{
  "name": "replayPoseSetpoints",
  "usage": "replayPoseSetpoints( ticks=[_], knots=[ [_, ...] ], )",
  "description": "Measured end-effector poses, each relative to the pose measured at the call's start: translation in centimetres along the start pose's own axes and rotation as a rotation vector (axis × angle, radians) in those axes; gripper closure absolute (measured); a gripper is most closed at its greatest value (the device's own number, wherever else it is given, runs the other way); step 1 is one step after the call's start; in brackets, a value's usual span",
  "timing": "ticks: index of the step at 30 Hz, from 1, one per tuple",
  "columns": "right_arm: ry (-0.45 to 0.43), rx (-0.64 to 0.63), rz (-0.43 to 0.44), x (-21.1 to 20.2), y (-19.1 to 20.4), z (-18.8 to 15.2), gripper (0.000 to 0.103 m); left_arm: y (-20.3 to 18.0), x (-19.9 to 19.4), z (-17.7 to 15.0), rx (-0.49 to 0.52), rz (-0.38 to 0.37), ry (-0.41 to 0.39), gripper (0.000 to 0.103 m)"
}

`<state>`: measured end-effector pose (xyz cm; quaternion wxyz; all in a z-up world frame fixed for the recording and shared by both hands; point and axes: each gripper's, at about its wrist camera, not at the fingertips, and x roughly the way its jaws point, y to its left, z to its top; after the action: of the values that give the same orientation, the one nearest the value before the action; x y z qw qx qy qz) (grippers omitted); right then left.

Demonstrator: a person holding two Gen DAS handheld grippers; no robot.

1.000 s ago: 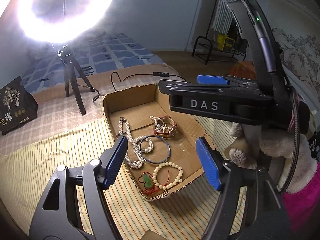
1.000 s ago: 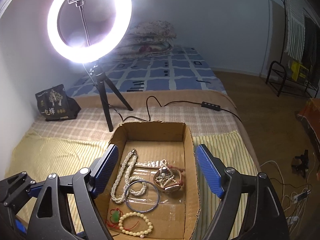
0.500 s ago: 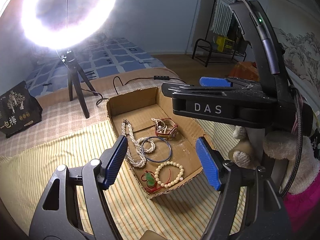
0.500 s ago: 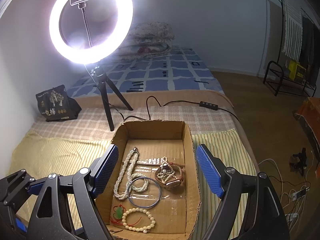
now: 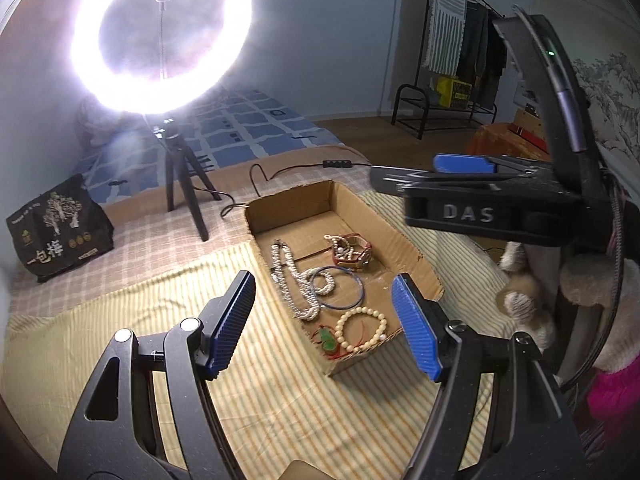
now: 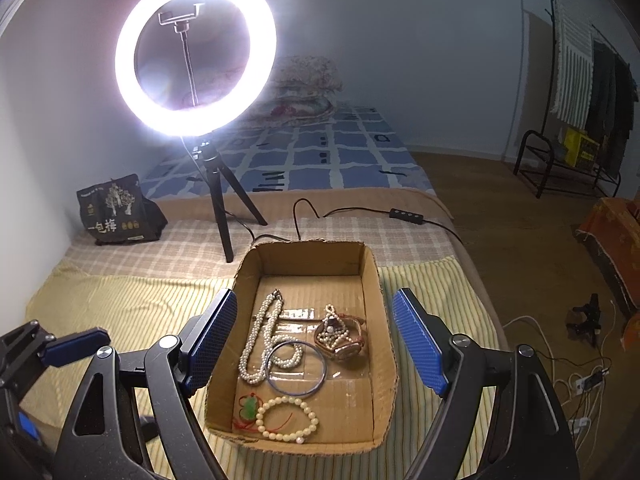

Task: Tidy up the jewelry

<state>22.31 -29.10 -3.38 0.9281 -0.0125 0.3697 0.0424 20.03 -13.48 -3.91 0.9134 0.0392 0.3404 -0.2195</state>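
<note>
Task looks nearly done, judging by layout: all jewelry visible sits inside the shallow open brown cardboard box [image 6: 374,364], nothing loose on the bed around it.

Box contents, left to right:
- long white pearl necklace [image 6: 260,344], doubled along the left side
- small green pendant on red cord [image 6: 250,408], near front left corner
- thin blue bangle ring [image 6: 296,368], centre, overlapping the necklace loop
- cream beaded bracelet [image 6: 288,419], front, just beside the pendant
- brown-strap wristwatch with small pearl strand draped on it [image 6: 340,338], right of centre

What is left is unclear, maybe separating the overlapping pieces.

Left claw [image 5: 322,324] is wide, empty, hovering above the box's near end. Right claw [image 6: 314,346] is wide, empty, above the box, jaws straddling it.

Surface: a bed, with yellow striped mat [image 6: 132,296] under the box, beige checked blanket [image 6: 176,240] behind, blue patterned quilt [image 6: 320,156] further back.

Room: black printed bag [image 6: 116,212] at left, lit ring light on black tripod [image 6: 196,52], black cable with inline switch [image 6: 404,216], wood floor, dark clothes rack [image 6: 576,92] at right.
</note>
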Motion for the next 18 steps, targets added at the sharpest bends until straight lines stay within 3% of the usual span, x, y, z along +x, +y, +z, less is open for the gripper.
replayPoseSetpoints(
  ticks=[6,10,18],
  knots=[
    [-0.022,-0.002,-0.05,-2.8,0.9,-0.6,0.023,0.8,-2.2,-0.5,-0.001,0.022,-0.026,0.03],
    [-0.039,-0.009,-0.081,-4.5,1.7,-1.3,0.023,1.2,-3.9,-0.7,-0.001,0.046,-0.065,0.018],
    [-0.073,-0.014,-0.123,-7.9,2.8,-2.9,0.022,1.2,-6.2,-1.3,0.032,0.1,-0.089,0.018]
  ],
)
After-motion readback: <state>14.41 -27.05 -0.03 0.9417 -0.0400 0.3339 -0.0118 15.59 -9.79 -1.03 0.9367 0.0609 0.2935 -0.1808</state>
